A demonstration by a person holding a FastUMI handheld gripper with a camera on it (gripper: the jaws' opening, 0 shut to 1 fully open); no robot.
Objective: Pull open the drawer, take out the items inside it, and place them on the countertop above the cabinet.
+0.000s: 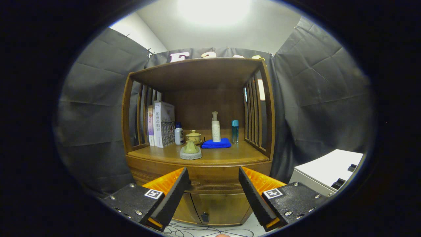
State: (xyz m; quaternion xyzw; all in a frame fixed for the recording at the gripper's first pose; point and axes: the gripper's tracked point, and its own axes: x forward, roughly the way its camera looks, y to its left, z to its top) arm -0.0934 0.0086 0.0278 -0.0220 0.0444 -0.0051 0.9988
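I hold my gripper [213, 177] with its fingers spread wide apart and nothing between them, facing the wooden cabinet [200, 171]. The drawer [213, 179] sits shut in the cabinet front, just under the countertop [230, 156] and straight ahead between my fingers. On the countertop, a small green teapot [190, 147] rests on a round grey stand [190, 154] near the front edge. Behind it are books [162, 124], a white bottle [179, 134], a lidded cup [194, 136], a pump bottle [215, 127] on a blue cloth [216, 144], and a blue bottle [235, 131].
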